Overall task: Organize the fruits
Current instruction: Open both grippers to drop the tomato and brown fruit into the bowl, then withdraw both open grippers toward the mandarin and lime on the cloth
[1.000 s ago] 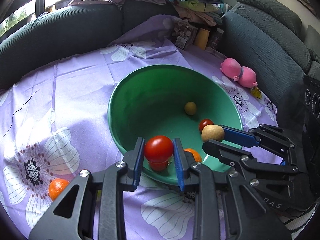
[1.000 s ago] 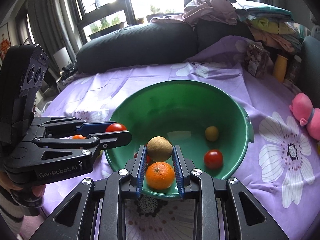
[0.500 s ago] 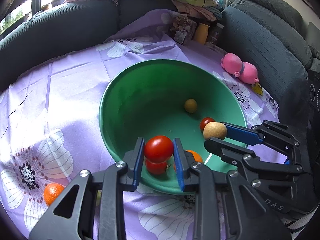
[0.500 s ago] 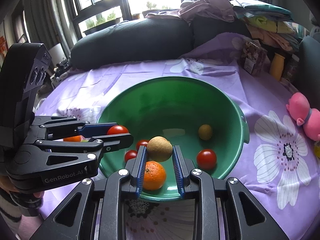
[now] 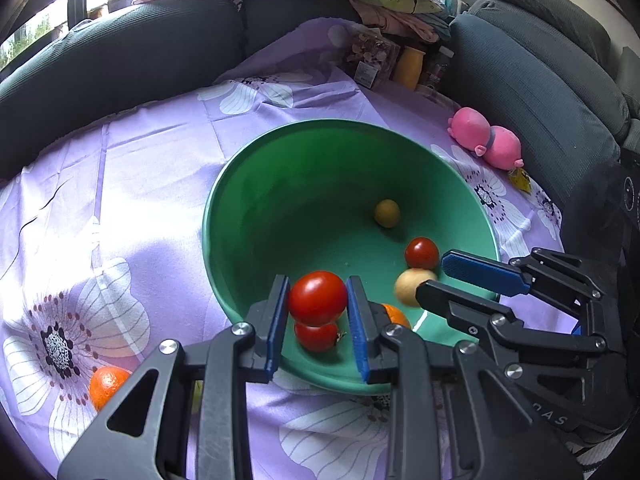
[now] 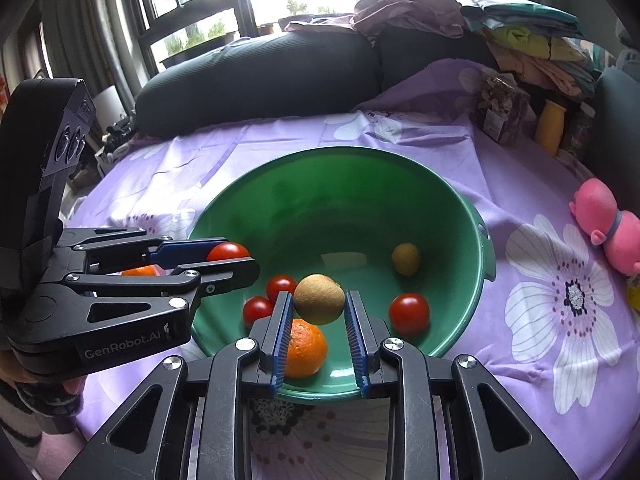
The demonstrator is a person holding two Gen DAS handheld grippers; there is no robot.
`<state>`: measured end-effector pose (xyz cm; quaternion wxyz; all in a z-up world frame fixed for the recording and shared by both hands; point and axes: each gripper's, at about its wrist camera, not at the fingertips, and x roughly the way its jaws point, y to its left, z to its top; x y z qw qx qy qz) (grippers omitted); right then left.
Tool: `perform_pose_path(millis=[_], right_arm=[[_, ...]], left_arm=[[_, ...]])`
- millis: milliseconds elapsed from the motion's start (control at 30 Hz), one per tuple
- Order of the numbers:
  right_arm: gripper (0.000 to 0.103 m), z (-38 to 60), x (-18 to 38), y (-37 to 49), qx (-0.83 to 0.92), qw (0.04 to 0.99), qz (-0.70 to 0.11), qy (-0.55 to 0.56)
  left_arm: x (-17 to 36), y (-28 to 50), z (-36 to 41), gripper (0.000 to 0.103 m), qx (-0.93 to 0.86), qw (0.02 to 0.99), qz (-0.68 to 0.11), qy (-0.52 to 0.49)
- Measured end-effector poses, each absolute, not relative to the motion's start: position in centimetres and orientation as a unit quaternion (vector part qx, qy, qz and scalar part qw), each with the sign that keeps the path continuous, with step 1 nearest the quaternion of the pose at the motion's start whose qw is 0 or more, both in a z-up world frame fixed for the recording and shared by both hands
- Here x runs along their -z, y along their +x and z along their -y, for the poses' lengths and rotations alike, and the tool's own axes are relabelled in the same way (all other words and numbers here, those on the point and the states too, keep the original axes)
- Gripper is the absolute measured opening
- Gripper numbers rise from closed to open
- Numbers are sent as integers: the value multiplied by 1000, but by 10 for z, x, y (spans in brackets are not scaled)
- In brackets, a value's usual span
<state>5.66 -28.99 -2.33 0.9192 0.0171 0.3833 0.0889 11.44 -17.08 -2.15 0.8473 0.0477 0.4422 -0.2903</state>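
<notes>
We've got a tomato (image 5: 318, 298) clamped left and a kiwi (image 6: 319, 299) right over the bowl (image 5: 280, 168) (five fruits already in), one orange (image 5: 107, 385) left outside.

The green bowl (image 6: 448, 216) at frame centre looks like smooth, faintly glossy plastic; the purple floral cloth (image 6: 520, 184) around it is soft matt fabric; the held tomato (image 5: 318, 298) gleams; the brown fruit (image 6: 319, 299), possibly a kiwi, seems dull and rough.

A pink plush toy (image 6: 608, 220) lies on the purple floral cloth (image 6: 560, 300), near dark sofa cushions (image 6: 260, 76).
</notes>
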Motion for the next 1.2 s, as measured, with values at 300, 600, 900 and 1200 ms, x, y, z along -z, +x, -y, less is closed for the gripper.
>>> perform_pose_path(millis=[300,600,900,1200], right_arm=[[29,293,19,54,-66,917,-392,20],[29,290,3,38,-50,922,-383,21],[29,274,-11,24,-47,926,-375,13],[37,240,-14,6,-97,925,-367,-3]], left_arm=[[10,110,167,61,293,855,-425,44],[-2,98,151,82,292,865,-407,32],[-6,83,117,89,275,873,-404,11],[-4,56,51,90,234,884,-403,-30]])
